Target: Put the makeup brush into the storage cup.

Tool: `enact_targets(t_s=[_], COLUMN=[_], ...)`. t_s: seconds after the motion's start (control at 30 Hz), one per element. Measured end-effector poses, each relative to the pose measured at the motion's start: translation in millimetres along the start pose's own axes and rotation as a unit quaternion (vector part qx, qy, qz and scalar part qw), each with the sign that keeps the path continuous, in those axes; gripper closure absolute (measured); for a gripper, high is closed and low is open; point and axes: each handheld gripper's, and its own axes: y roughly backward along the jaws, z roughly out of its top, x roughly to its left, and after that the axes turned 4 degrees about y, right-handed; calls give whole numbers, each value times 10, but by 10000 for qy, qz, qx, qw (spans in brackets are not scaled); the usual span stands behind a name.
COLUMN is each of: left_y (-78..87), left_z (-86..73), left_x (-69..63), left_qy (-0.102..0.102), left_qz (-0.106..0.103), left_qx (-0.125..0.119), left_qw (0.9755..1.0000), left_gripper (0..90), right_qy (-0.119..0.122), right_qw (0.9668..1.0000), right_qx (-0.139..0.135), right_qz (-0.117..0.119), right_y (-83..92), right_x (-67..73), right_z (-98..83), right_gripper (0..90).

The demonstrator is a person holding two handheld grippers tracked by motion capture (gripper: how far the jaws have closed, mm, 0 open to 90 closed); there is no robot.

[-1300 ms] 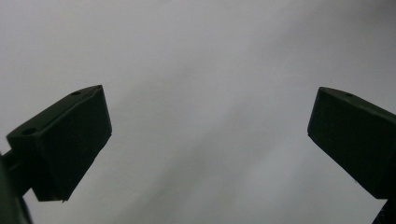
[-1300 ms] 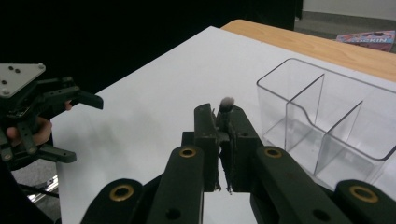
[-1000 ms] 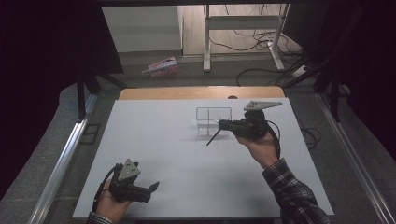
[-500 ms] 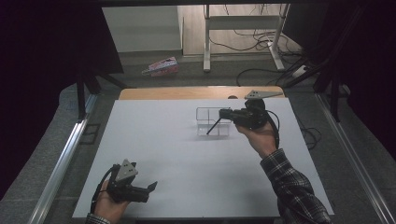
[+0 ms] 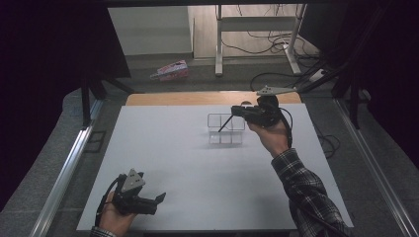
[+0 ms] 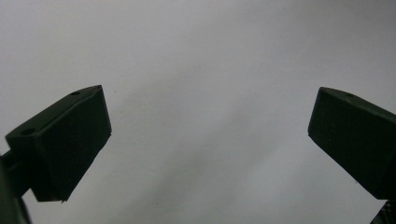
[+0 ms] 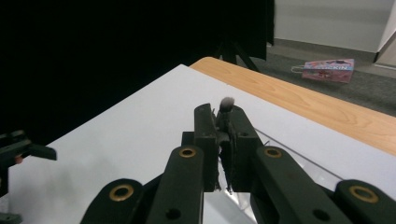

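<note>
The right gripper (image 5: 236, 113) fingers clamp what looks like a brush (image 5: 225, 123) over the clear organizer (image 5: 226, 129), upper centre; next, lowering it into a compartment. Left gripper (image 5: 157, 200) fingers gape, empty.

A white rectangular board (image 5: 197, 168) covered the light wooden tabletop (image 5: 197, 98). Beyond it, on the grey carpet (image 5: 207, 79), lay a flat pink printed box (image 5: 169, 70), near white metal desk legs (image 5: 218, 39) and tangled black cables (image 5: 269, 37).

Looked like a lab recording bay.
White counter (image 5: 197, 168) was boxed in by black curtains (image 5: 44, 74), with loose floor cables (image 5: 276, 42) and metal desk legs (image 5: 218, 44) behind.
</note>
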Motion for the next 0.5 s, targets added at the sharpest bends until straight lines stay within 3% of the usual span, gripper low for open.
enact_targets(t_s=[0.5], left_y=[-7], left_z=[1], left_x=[-1], left_qy=[-13], left_qz=[-2], left_qx=[-4], left_qw=[10000], left_gripper=[0], right_qy=[-2], right_qw=[9996], right_qx=[-36], right_qz=[-294], right_y=[-148], right_x=[-118], right_z=[113], right_gripper=[847])
